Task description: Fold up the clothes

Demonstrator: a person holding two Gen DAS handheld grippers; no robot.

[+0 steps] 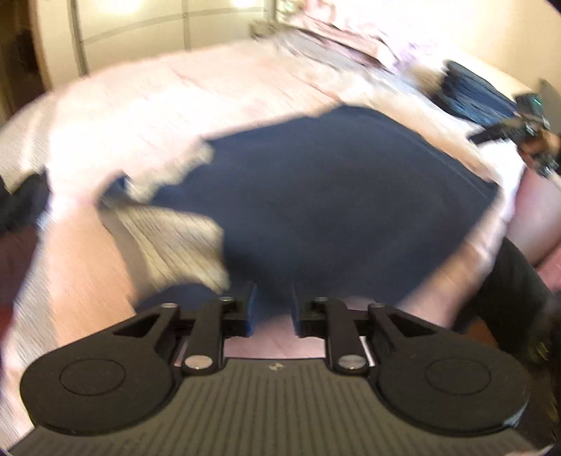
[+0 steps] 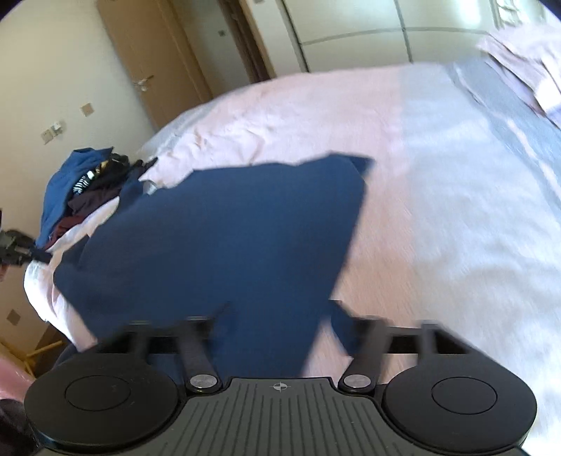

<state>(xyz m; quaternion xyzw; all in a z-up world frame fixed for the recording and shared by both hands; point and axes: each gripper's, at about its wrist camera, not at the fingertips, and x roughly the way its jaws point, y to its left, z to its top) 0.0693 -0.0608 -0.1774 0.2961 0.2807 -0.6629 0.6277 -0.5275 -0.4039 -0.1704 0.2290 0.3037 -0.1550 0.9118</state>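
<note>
- Navy blue garment [image 1: 315, 196] spread flat on a pale pink bedspread [image 1: 147, 105], near the bed's front edge; seen again from the right wrist view [image 2: 217, 238] as a broad dark shape with one pointed corner reaching toward the middle of the bed [image 2: 420, 175].
- Left gripper [image 1: 274, 308] at the garment's near hem, jaws parted by a narrow gap; navy cloth visible between and just beyond the blue pads, though blur hides whether the pads press on it.
- Right gripper [image 2: 277, 315] low over the garment's near edge, jaws spread wide; cloth lying between the blurred fingers, neither finger pinching it.
- Both grippers angled downward toward the bed, both views smeared by motion.
- From the left wrist view, right gripper [image 1: 515, 129] small at the far right edge, held in a hand, beside a folded dark blue item [image 1: 470, 91].
- Heap of mixed clothes [image 2: 87, 186], blue, striped and dark red, piled at the bed's left corner in the right wrist view.
- Wooden door [image 2: 154, 56] and pale wardrobe panels [image 2: 368, 31] behind the bed.
</note>
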